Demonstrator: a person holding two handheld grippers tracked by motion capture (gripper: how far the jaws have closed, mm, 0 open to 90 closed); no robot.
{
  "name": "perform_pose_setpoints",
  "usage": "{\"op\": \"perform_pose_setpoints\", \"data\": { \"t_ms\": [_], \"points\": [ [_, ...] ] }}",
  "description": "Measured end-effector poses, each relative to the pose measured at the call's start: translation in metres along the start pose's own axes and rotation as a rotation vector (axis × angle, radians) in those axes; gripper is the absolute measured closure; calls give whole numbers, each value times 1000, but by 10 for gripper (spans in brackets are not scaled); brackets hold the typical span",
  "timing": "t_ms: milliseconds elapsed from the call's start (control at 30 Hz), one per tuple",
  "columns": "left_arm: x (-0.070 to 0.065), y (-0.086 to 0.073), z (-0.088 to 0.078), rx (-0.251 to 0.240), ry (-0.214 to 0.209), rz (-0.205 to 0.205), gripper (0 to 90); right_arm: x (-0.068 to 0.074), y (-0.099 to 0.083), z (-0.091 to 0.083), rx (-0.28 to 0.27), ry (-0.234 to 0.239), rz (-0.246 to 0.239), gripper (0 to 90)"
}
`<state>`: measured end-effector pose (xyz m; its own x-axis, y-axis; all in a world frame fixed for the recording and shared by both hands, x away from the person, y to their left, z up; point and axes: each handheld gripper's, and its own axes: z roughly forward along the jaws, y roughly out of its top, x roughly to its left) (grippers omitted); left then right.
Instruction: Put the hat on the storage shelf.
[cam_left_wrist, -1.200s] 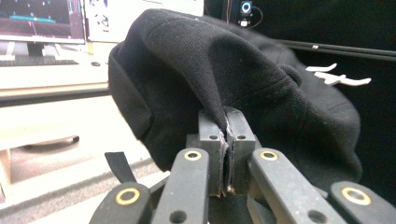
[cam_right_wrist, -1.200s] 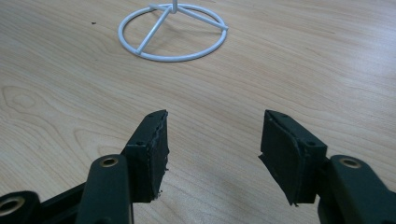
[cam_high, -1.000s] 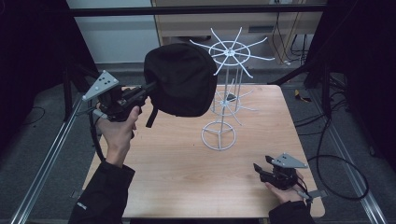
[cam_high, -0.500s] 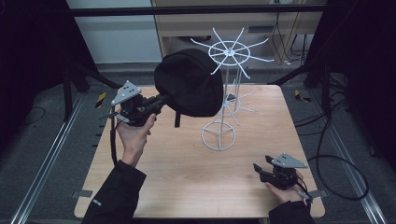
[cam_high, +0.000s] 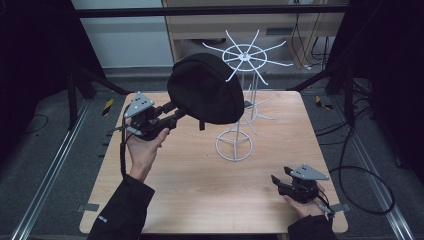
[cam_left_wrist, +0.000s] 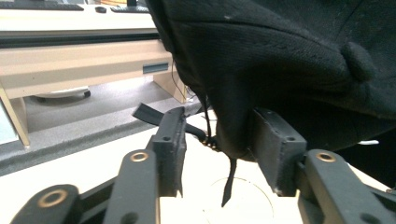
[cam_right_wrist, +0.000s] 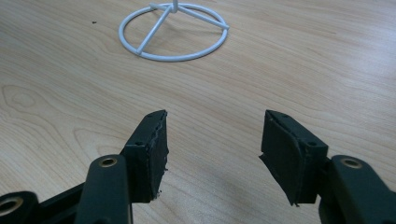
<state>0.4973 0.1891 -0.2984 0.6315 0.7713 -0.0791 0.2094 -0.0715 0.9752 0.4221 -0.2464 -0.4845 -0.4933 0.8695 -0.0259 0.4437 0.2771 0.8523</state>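
A white wire rack (cam_high: 243, 100) stood at the frame's centre on the wooden table (cam_high: 190, 195), its ring base (cam_right_wrist: 173, 31) ahead of my right gripper (cam_high: 286, 183). The black cap (cam_high: 205, 89) hung over the rack's left arms. My left gripper (cam_left_wrist: 215, 140) had just been opening; its jaws stood apart, the cap's edge loose between them. The right gripper's jaws gaped, empty, at lower right.

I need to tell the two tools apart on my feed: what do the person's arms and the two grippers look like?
Both grippers are black, each topped by a grey three-cornered plate. The left gripper trails a black cable; the right gripper has thin wires at its rear. Each has two black jaws with flat rectangular pads and brass-coloured pivot rings. Both sleeves are dark.
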Motion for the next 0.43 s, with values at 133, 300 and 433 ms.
{"op": "perform_pose_setpoints", "data": {
  "t_ms": [133,300,433],
  "points": [
    [2,-13,-19,-3,4,12,468,1,0,0,-3,-1,2,407],
    [6,-40,-40,25,13,24,408,0,0,0,-6,-2,8,397],
    [15,-79,-55,88,50,31,376,0,0,0,-6,-3,11,388]
  ]
}}
